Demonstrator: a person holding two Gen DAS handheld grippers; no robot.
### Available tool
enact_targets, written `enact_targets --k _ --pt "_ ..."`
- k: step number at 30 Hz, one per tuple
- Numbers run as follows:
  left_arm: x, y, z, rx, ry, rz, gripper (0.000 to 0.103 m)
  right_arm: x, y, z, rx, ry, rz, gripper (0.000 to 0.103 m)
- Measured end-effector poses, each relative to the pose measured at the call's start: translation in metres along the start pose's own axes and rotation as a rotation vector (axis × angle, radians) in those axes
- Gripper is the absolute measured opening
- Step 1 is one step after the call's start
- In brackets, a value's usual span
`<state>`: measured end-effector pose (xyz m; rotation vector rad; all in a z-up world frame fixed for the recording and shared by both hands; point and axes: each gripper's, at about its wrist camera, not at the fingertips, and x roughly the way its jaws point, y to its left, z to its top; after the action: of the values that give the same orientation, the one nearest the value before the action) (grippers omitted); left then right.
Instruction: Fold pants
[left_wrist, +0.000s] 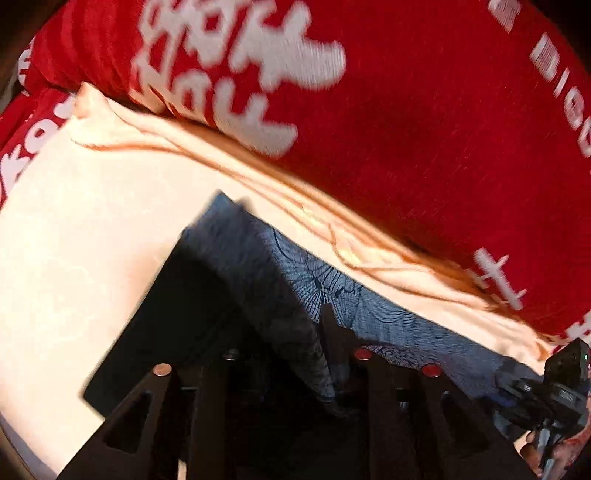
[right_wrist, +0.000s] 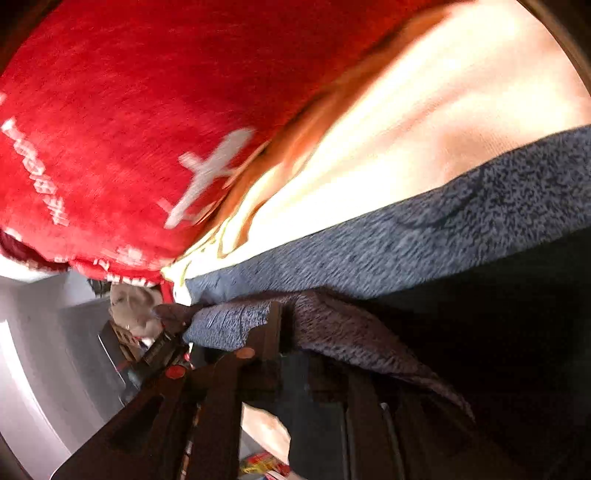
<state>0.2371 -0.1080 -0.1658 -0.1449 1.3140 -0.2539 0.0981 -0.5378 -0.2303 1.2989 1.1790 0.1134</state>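
The pants (left_wrist: 388, 325) are grey-blue heathered fabric lying on a cream sheet (left_wrist: 74, 258). In the left wrist view my left gripper (left_wrist: 325, 350) is shut on a fold of the pants, which drapes down between the fingers. In the right wrist view my right gripper (right_wrist: 284, 325) is shut on an edge of the pants (right_wrist: 406, 240), with cloth bunched over the fingers. The right gripper also shows at the lower right of the left wrist view (left_wrist: 554, 391).
A red blanket with white lettering (left_wrist: 406, 129) lies along the far side of the sheet; it also fills the upper left of the right wrist view (right_wrist: 129, 129). The bed's edge and a grey floor (right_wrist: 44, 350) show at lower left there.
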Motion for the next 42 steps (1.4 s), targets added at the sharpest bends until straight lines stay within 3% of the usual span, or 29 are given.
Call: enact_targets --k 1,2,3,4,6,7,9,12,13,14,16,18,21,25,27,30,37,42 --pt "-0.008 0.001 0.001 0.012 -0.011 0.007 0.033 -0.006 0.008 -0.005 -0.039 0.007 -0.003 0.057" --pt "-0.020 0.001 0.000 0.035 -0.026 0.022 0.039 -0.012 0.021 -0.010 -0.082 0.024 -0.004 0.068" --pt "-0.030 0.001 -0.001 0.052 -0.049 0.048 0.048 -0.021 0.035 -0.019 -0.133 0.031 -0.018 0.071" --pt "-0.044 0.004 -0.003 0.063 -0.081 0.079 0.064 -0.028 0.047 -0.026 -0.185 0.026 -0.022 0.071" --pt "-0.059 0.008 -0.006 0.079 -0.141 0.125 0.067 -0.035 0.067 -0.037 -0.266 0.022 -0.036 0.065" --pt "-0.063 0.008 -0.009 0.088 -0.143 0.133 0.067 -0.032 0.076 -0.044 -0.303 0.028 -0.060 0.049" --pt "-0.056 0.009 -0.016 0.101 -0.105 0.153 0.068 -0.022 0.085 -0.050 -0.360 0.056 -0.121 0.035" --pt "-0.011 0.005 -0.026 0.165 -0.018 0.217 0.068 0.009 0.084 -0.047 -0.427 0.082 -0.200 0.035" --pt "0.007 0.003 -0.032 0.190 0.001 0.258 0.068 0.021 0.081 -0.043 -0.453 0.074 -0.265 0.035" --pt "0.015 0.001 -0.035 0.202 0.005 0.285 0.070 0.029 0.080 -0.038 -0.465 0.067 -0.313 0.035" --pt "0.017 -0.002 -0.043 0.233 -0.065 0.339 0.079 0.038 0.071 -0.024 -0.468 0.031 -0.358 0.032" --pt "0.010 0.000 -0.044 0.224 -0.035 0.340 0.079 0.027 0.068 -0.015 -0.426 -0.007 -0.331 0.030" --pt "-0.004 -0.007 -0.047 0.244 0.015 0.343 0.079 -0.021 0.071 -0.016 -0.361 -0.147 -0.243 0.034" --pt "-0.032 -0.050 -0.075 0.366 0.027 0.308 0.079 -0.093 0.052 -0.042 -0.283 -0.258 -0.190 0.054" --pt "-0.038 -0.071 -0.092 0.414 0.045 0.269 0.079 -0.121 0.031 -0.062 -0.226 -0.256 -0.157 0.054" --pt "-0.051 -0.113 -0.130 0.510 0.094 0.159 0.079 -0.161 -0.009 -0.107 -0.142 -0.259 -0.176 0.054" --pt "-0.048 -0.215 -0.213 0.756 0.212 -0.089 0.079 -0.250 -0.123 -0.227 0.133 -0.372 -0.313 0.054" --pt "-0.031 -0.264 -0.246 0.778 0.284 -0.193 0.079 -0.281 -0.184 -0.312 0.300 -0.486 -0.348 0.054"
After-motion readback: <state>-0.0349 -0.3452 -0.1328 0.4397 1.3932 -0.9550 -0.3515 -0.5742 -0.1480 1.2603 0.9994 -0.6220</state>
